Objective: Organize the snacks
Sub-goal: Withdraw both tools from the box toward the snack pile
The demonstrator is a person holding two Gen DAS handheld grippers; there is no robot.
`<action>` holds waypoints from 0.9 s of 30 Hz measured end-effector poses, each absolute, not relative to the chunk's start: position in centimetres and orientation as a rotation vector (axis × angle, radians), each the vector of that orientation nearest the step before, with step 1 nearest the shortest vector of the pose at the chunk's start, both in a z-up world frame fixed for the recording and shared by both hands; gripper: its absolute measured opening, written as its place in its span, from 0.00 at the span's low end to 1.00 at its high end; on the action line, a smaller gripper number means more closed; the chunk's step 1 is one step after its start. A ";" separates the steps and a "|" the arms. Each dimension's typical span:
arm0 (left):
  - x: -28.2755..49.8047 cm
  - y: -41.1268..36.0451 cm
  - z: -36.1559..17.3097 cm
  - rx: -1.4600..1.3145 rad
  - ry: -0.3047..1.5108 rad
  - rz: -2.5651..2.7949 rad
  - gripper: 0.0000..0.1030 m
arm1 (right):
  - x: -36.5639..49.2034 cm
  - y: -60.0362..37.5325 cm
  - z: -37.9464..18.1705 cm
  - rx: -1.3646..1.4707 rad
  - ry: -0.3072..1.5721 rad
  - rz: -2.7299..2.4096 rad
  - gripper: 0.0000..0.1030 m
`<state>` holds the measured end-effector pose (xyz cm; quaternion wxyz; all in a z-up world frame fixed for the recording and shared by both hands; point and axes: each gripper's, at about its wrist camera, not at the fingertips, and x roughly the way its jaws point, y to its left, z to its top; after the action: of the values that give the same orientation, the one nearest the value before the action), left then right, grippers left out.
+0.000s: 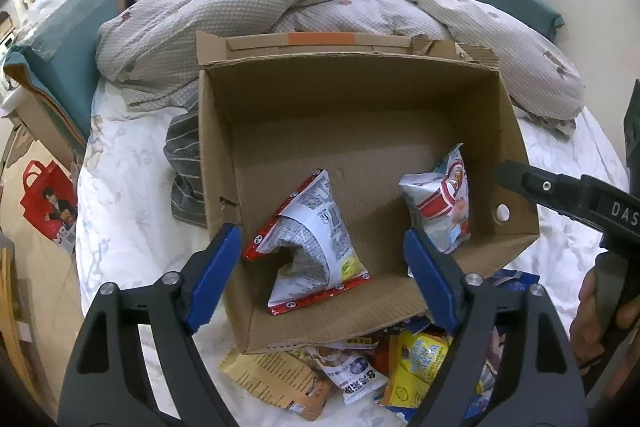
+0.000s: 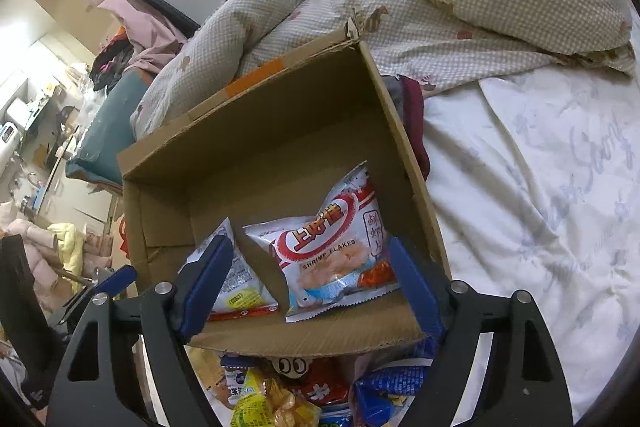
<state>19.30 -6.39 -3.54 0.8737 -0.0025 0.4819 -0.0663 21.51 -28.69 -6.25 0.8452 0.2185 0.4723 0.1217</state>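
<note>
Jaws of both grippers wide, empty, shrimp flakes bag point(image 2: 336, 251) leaning upright in cardboard box point(image 2: 256, 131), apparently.

The snack pile point(image 1: 360, 375) below the cardboard box point(image 1: 360, 115) is partly hidden by gripper arms and cut off by the bottom edge.
</note>
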 end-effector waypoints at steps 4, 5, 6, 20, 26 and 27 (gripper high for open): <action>19.3 -6.0 -3.4 -0.020 1.001 -0.127 0.79 | 21.7 -28.5 -6.3 0.456 1.005 0.258 0.81; 19.3 -5.9 -3.3 -0.023 0.999 -0.125 0.79 | 21.7 -28.5 -6.3 0.455 1.005 0.259 0.81; 19.3 -5.8 -3.2 -0.025 0.995 -0.123 0.79 | 21.7 -28.5 -6.3 0.454 1.006 0.262 0.81; 16.9 -4.2 -0.6 -0.052 0.891 -0.075 0.79 | 20.8 -29.3 -5.1 0.493 0.975 0.263 0.81; 15.5 -3.3 0.5 -0.055 0.888 -0.051 0.92 | 18.9 -29.6 -3.7 0.479 0.956 0.269 0.81; 15.1 -3.1 0.6 -0.066 0.888 -0.051 0.92 | 18.5 -29.6 -3.5 0.478 0.953 0.273 0.81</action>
<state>15.13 -3.11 0.65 0.9021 -0.0321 0.4296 -0.0248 18.49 -29.62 -3.48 0.8524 0.2270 0.4529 0.1295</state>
